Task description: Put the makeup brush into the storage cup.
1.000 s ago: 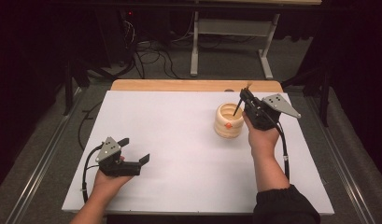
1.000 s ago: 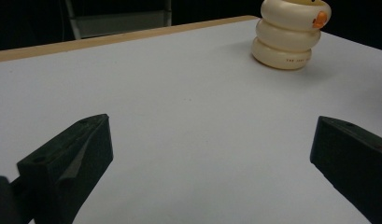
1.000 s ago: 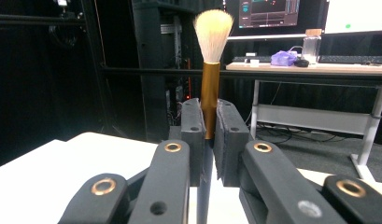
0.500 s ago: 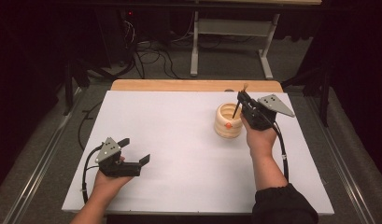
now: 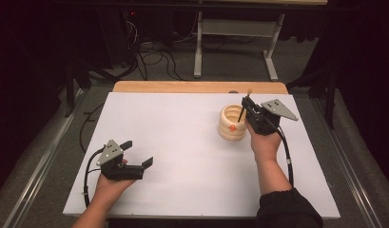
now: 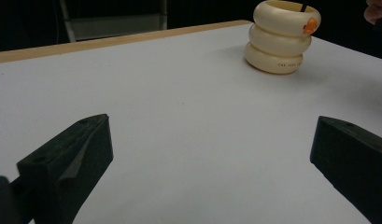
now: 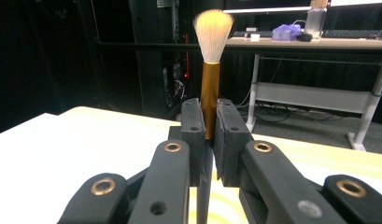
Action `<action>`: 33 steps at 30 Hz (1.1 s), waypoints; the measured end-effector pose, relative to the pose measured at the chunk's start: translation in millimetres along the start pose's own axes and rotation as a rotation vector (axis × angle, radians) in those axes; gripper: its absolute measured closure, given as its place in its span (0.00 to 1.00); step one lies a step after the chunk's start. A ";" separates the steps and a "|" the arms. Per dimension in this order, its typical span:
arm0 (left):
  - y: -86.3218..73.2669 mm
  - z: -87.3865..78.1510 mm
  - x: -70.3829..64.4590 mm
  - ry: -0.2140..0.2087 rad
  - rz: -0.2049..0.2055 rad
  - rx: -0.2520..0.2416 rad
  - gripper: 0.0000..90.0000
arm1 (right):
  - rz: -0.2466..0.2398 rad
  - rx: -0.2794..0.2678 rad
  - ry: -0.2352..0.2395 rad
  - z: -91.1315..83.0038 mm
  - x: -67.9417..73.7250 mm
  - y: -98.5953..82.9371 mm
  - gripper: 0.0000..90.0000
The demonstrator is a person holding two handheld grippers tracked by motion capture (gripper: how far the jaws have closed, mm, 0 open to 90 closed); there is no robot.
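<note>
The white table (image 5: 182, 142) carries a cream holder (image 5: 231, 122) of 3 stacked rings, standing upright on the far right part of it, with a small orange spot on its side. The left claw (image 5: 137, 154) rests at the near left, well apart from the holder, jaws wide apart and holding nothing. The right claw (image 5: 245, 105) sits just beside the holder, clamped on a brush (image 7: 210, 70), bristles pointing up, its dark handle reaching down into the holder.
</note>
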State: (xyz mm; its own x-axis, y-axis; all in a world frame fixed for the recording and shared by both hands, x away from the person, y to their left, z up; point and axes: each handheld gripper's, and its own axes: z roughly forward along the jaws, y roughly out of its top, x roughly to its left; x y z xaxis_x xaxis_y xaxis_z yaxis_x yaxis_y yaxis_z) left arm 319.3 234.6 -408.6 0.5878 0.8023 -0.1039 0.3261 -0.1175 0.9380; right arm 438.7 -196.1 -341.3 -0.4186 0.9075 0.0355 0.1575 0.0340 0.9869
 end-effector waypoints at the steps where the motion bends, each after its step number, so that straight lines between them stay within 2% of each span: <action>1: 0.0 0.0 0.0 0.000 0.000 0.000 0.00 | 0.000 0.005 -0.003 0.0 -0.2 -1.4 0.95; 18: -0.2 0.5 -0.1 -0.004 0.006 0.006 0.00 | 0.003 0.050 0.015 4.0 0.6 -19.2 0.95; 33: -0.4 0.6 0.1 -0.007 0.006 0.009 0.00 | 0.012 0.088 0.018 13.2 0.1 -24.7 0.94</action>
State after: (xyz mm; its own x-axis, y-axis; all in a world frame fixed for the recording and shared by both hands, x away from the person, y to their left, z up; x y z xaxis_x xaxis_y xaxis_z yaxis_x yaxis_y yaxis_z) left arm 319.7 234.4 -409.2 0.5947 0.7976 -0.1009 0.3297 -0.1275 0.9354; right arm 446.5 -191.3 -367.8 -0.4320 0.9004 0.0506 0.2402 0.0608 0.9688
